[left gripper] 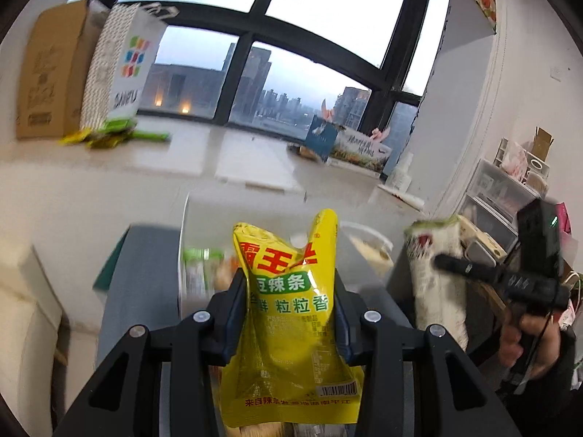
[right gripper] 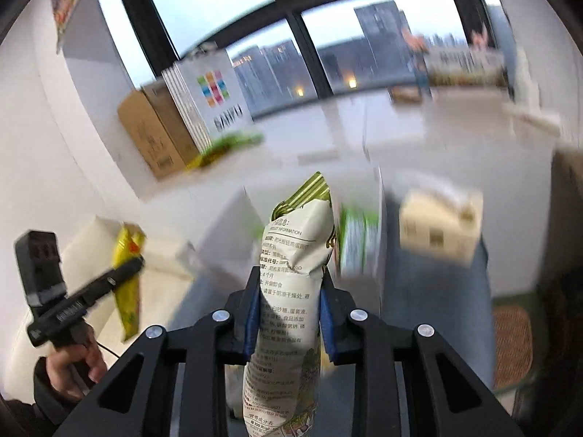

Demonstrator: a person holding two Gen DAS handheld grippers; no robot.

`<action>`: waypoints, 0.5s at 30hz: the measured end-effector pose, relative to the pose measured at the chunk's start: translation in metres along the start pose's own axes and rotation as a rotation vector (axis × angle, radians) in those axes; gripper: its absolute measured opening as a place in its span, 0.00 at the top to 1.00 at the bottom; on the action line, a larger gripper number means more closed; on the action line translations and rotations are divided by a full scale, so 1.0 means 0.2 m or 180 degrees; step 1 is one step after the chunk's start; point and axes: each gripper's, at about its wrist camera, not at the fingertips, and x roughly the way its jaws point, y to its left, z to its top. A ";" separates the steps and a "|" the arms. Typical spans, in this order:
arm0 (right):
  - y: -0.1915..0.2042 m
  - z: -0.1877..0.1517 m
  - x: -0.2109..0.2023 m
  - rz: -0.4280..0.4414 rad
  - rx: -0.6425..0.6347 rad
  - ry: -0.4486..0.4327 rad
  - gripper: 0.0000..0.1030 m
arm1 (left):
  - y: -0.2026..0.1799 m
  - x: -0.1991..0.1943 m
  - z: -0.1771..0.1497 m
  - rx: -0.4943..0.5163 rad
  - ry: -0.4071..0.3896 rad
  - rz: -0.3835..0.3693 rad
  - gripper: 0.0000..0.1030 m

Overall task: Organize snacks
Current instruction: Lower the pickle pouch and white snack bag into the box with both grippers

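Each hand-held gripper pinched one snack upright above a clear bin [left gripper: 189, 218]: the left gripper [left gripper: 289, 309] a yellow packet [left gripper: 288, 313], the right gripper [right gripper: 289, 313] a white-and-green bag [right gripper: 291, 284], likely for sorting.

My left gripper [left gripper: 288, 306] pinches its jaws on the yellow packet [left gripper: 288, 313], pointing toward 12 o'clock. My right gripper [right gripper: 289, 309] has its jaws clamped on the white packet [right gripper: 291, 291]. At 8 o'clock in the right view, my left hand [right gripper: 78, 360] grips its handle.
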 end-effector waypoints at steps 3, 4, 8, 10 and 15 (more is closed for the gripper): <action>0.05 0.23 0.05 -0.0101 -0.0145 -0.0157 0.71 | 0.01 0.13 0.17 0.0051 0.0010 -0.0027 0.56; 0.05 0.29 0.08 -0.0120 -0.0137 -0.0173 0.71 | 0.01 0.20 0.22 0.0078 0.0031 0.0009 0.56; 0.00 0.51 0.29 -0.0230 -0.0121 -0.0101 0.71 | 0.05 0.41 0.35 0.0164 0.0112 0.0122 0.56; -0.01 0.56 0.38 -0.0398 -0.0180 -0.0029 0.71 | 0.08 0.50 0.37 0.0149 0.0190 0.0160 0.55; -0.14 0.57 0.62 -0.0366 -0.0012 0.0249 0.39 | 0.13 0.71 0.35 0.0204 0.0464 0.0356 0.00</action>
